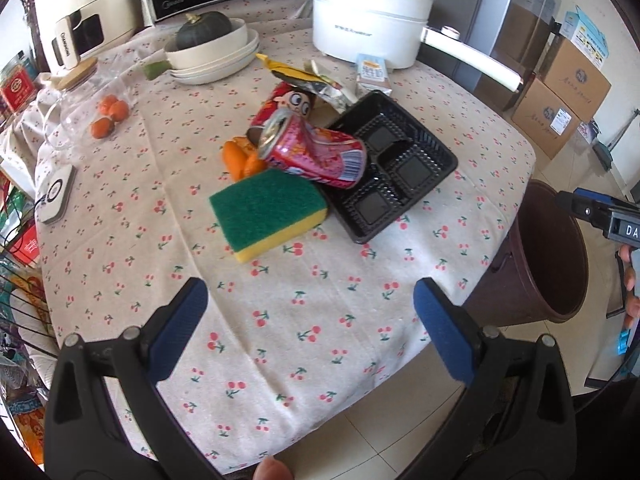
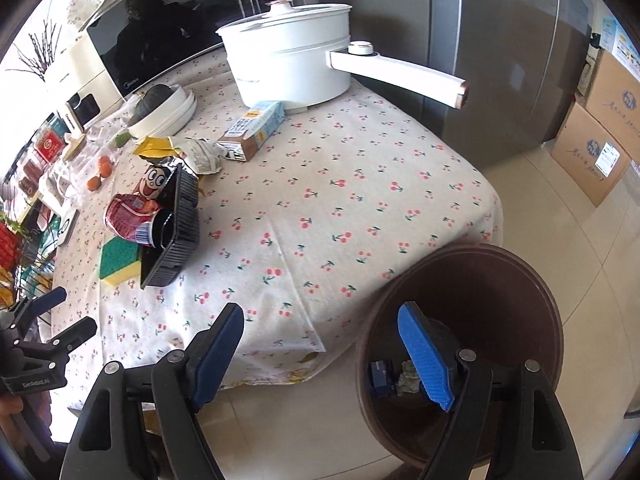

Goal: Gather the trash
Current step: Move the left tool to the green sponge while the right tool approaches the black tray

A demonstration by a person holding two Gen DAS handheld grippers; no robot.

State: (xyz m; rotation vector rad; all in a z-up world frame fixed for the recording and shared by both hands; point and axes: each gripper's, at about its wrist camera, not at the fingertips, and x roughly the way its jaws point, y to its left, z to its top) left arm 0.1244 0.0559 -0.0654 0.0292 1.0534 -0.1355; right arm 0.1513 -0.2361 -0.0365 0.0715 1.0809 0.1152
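On the cherry-print tablecloth [image 1: 304,320], seen from the left wrist view, a small heap of trash sat mid-table: a crushed pink can [image 1: 316,152] leaned on a black plastic tray [image 1: 404,168] with 4 wells, a torn foil wrapper [image 1: 316,80] and a small carton [image 1: 374,72] behind them, orange peel [image 1: 240,156] to one side. A green and yellow sponge [image 1: 268,212] lay touching the can. The left gripper [image 1: 310,312] hung over the near cloth, tilted steeply down, its blue pads spread wide with nothing between them, well short of the heap.

From the right wrist view, the right gripper [image 2: 320,344] also pointed steeply down, poised over the table edge and the brown bin [image 2: 480,276] standing on the floor just beside it. Its jaws stood wide apart and empty; scraps already lay at the bin's bottom. The heap showed far off to the left.

The can looked light and thin-walled, already dented, so a pinch across its middle should hold. The tray seemed light, stiff but brittle and slippery, best taken by its rim. The foil would likely crumple under any squeeze.
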